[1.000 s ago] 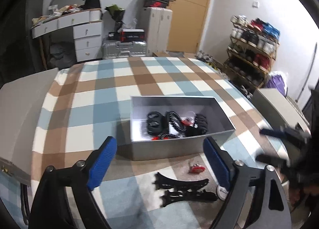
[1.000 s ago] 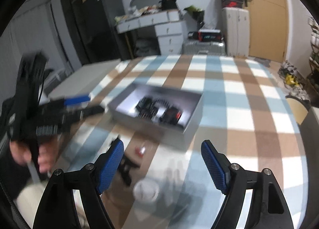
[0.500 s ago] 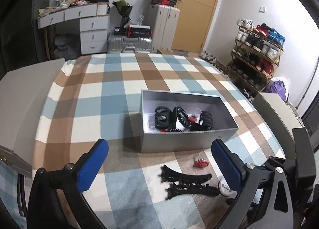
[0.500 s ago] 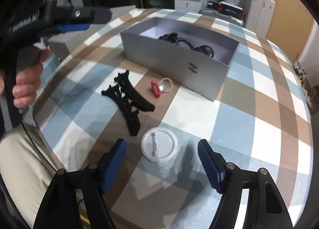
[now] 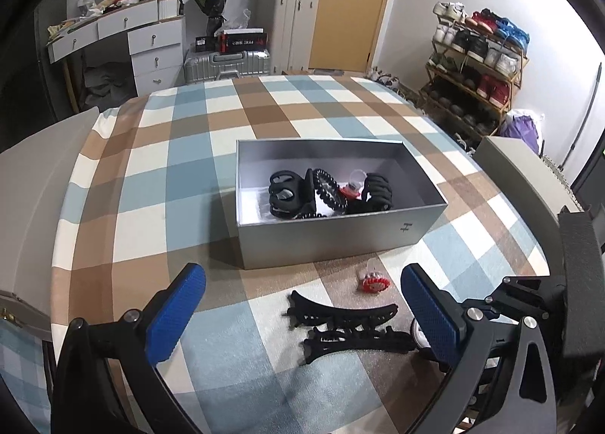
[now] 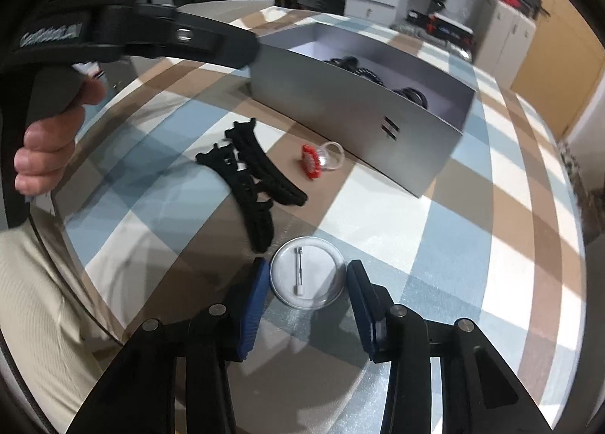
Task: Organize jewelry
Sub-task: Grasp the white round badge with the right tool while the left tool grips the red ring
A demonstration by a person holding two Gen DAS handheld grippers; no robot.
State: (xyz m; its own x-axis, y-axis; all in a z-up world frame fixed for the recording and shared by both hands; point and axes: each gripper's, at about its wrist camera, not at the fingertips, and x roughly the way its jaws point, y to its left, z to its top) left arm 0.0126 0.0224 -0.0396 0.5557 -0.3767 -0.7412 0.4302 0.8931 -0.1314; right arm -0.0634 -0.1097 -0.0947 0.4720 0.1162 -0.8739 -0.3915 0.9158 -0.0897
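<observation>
Right wrist view: fingers closing around a round pin badge (image 6: 308, 277).
The badge lies face-down on the table (image 6: 435, 245), between the right gripper (image 6: 308, 296) fingers, pads not yet touching; the left gripper (image 5: 302, 313) hangs released above the black hair clip (image 5: 344, 328).

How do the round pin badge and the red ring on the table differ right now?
The pin badge is a flat silver disc lying pin-side up; the red ring is a clear band with a red ridged top, lying on its side. The pin badge sits between the right gripper fingers, whose jaws are closing; the red ring lies untouched, close to the grey box. The badge looks wider than the ring. Both still lie outside the box on the checked cloth.
</observation>
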